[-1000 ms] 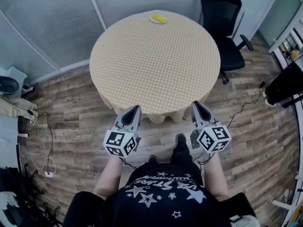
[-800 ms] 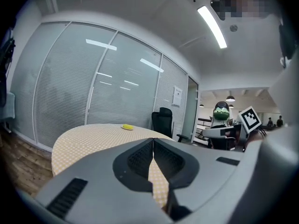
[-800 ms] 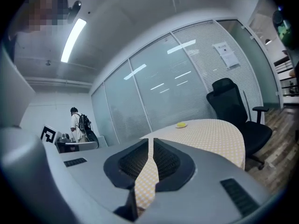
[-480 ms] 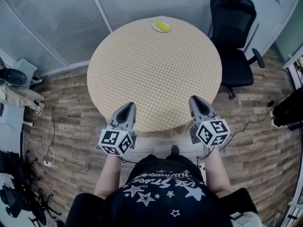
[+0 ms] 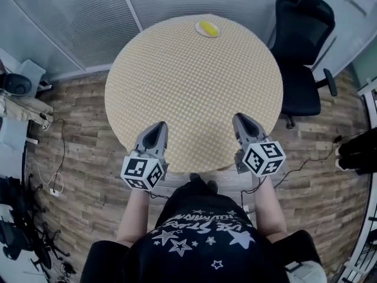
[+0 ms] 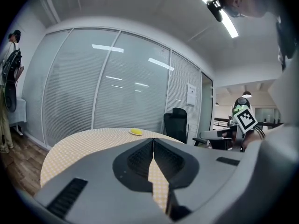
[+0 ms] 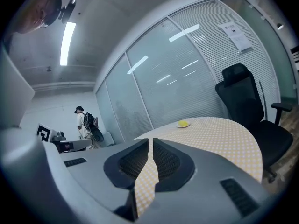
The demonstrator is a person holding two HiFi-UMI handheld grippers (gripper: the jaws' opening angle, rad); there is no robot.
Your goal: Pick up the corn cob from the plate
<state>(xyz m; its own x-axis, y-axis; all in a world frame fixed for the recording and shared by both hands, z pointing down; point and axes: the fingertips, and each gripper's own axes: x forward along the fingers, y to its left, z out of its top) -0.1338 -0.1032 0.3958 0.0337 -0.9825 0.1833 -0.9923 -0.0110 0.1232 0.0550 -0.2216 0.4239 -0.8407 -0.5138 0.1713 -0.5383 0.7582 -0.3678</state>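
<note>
Against a second ago, the person stands closer to the round bench (image 5: 194, 93). The left hand-held gripper (image 5: 158, 124) and right hand-held gripper (image 5: 240, 117) were then at the hanging cloth of its near edge; now both tips reach over the checked top. The bench fills more of the head view, and the chair (image 5: 303, 46) has slid toward the right edge of that view.

The cob (image 5: 207, 27) has not moved. It lies on the plate (image 5: 214, 34) at the far edge of the bench, well apart from both grippers. It shows as a small yellow spot in the left gripper view (image 6: 136, 131) and the right gripper view (image 7: 183, 123).

Both pairs of jaws are closed, tips together, with nothing between them. This is plain in each gripper's own view, left (image 6: 153, 141) and right (image 7: 149, 143), where only checked cloth shows through the slit.

As for writing, the shirt (image 5: 200, 234) carries white stars and a line of print, upside down and not readable. A sheet (image 7: 236, 35) hangs on the glass wall; its print is too small to read. The cubes bear black-and-white square markers, no letters.
</note>
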